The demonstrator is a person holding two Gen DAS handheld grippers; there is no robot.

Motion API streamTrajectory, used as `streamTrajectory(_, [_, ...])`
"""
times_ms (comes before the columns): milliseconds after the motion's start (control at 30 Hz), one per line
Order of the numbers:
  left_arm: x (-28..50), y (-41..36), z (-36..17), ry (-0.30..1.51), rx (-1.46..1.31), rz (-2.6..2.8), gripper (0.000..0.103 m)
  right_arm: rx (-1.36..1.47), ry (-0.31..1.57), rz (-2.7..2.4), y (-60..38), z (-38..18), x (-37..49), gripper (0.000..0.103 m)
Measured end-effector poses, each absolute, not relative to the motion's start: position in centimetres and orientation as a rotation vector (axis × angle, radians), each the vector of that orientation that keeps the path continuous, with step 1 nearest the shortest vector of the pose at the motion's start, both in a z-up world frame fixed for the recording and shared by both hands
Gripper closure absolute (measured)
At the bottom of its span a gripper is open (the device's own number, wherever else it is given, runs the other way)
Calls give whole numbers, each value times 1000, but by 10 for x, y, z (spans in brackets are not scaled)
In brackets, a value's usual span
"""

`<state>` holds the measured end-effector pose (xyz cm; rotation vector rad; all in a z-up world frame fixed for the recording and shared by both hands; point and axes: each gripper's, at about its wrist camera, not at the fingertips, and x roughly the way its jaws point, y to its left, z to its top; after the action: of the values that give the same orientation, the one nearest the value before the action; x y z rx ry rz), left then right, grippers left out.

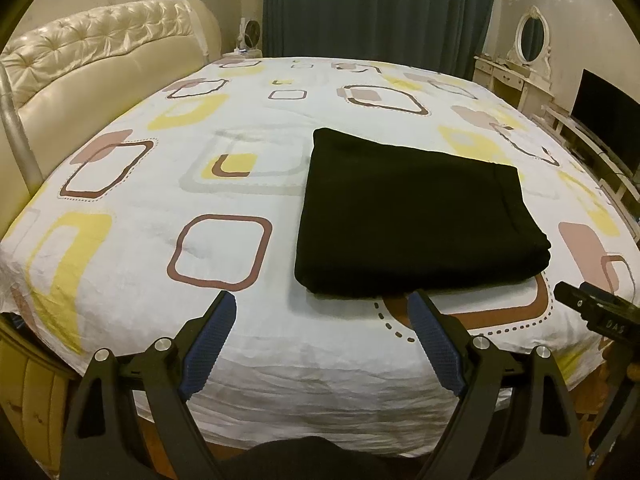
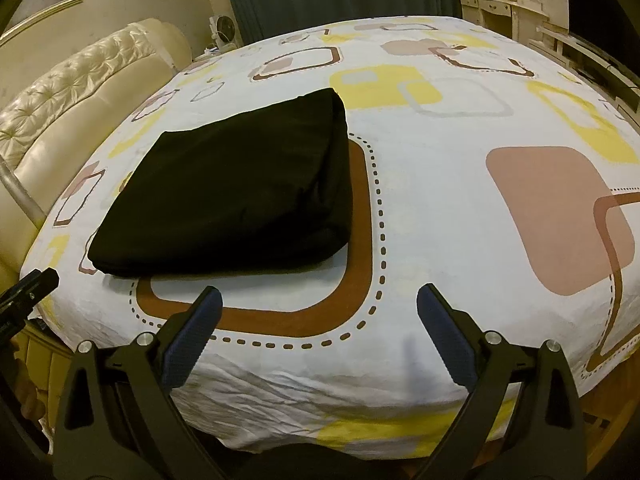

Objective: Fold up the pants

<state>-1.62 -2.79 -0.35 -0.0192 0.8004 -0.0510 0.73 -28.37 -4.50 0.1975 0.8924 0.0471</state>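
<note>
Lying as a thick folded square on the near part of the bed (image 1: 248, 128), the black pants (image 1: 408, 216) look soft, light and limp, best taken at a near corner. Left gripper (image 1: 322, 340) and right gripper (image 2: 318, 340) hang open and empty; no containers show.

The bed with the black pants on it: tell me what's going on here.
A person is folding pants with a handheld gripper in each hand. The black pants lie on the patterned bed sheet as a neat, compact folded stack, so the folding looks finished. The left gripper and right gripper are both open and empty, held near the bed's edge just short of the pants and touching nothing.
</note>
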Motion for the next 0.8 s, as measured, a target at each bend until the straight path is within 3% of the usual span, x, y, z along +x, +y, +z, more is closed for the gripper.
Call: streamTrajectory(800, [-17, -32, 0, 780, -7, -65, 16, 203, 895, 55, -279, -48, 7, 5])
